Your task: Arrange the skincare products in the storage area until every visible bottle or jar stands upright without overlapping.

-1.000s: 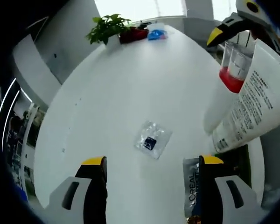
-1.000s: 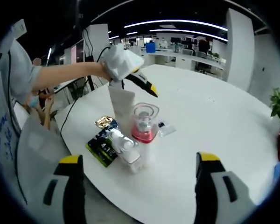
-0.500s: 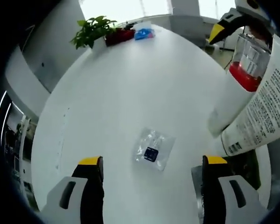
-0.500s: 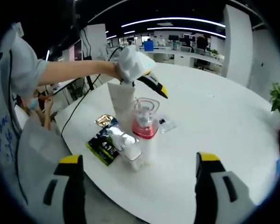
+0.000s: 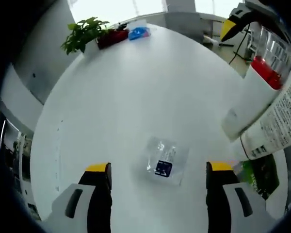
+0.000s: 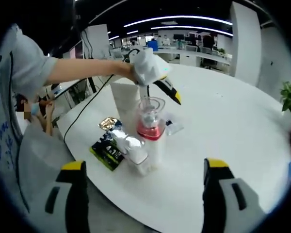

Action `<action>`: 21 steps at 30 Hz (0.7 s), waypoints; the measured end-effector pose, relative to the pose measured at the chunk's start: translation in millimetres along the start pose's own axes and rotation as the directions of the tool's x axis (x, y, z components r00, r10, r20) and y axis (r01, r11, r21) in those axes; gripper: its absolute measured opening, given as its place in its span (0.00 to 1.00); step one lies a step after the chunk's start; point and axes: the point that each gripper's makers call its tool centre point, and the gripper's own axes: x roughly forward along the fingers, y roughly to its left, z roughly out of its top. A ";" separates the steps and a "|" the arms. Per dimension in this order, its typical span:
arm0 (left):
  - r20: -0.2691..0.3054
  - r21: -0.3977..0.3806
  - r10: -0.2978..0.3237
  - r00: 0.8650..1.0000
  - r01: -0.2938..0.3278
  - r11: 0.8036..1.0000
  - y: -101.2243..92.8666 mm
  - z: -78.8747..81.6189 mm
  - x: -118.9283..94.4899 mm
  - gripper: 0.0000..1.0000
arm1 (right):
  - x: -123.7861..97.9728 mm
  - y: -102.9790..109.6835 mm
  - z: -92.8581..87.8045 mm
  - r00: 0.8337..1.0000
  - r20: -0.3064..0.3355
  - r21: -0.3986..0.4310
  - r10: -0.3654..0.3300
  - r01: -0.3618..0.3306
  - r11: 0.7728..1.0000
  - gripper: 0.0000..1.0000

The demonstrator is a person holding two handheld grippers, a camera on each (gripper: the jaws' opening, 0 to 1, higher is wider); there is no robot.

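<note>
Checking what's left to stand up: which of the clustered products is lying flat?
The dark green packet, flat on the table beside the upright white tube.

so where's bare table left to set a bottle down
Bare: the wide stretch of the table between the clear sachet and the potted plant. Crowded: the near edge, around the white tube, red-banded bottle and green packet.
</note>
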 end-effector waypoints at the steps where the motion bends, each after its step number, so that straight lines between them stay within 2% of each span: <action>1: -0.003 0.004 -0.007 1.000 0.007 1.000 0.4 -0.4 1.0 0.73 | 0.1 -0.4 -0.4 1.000 -0.001 0.001 0.000 0.000 1.000 1.00; 5: -0.023 0.021 -0.053 0.998 0.053 0.998 -3.3 -2.0 4.8 0.65 | 0.4 -1.5 -1.6 1.000 -0.002 0.007 -0.004 0.004 1.000 1.00; 9: -0.044 0.044 -0.069 0.997 0.071 0.997 -2.6 -3.3 10.2 0.56 | 0.9 -1.4 -3.7 1.000 -0.006 0.012 -0.005 0.006 1.000 1.00; 15: -0.071 0.065 -0.132 0.989 0.137 0.988 -8.4 -5.5 15.4 0.51 | 0.9 -1.9 -6.4 1.000 -0.010 0.019 -0.006 0.006 1.000 1.00; 21: -0.098 0.066 -0.168 0.981 0.175 0.982 -8.2 -9.3 19.7 0.49 | 1.6 -1.9 -7.1 1.000 -0.010 0.022 -0.004 0.004 1.000 1.00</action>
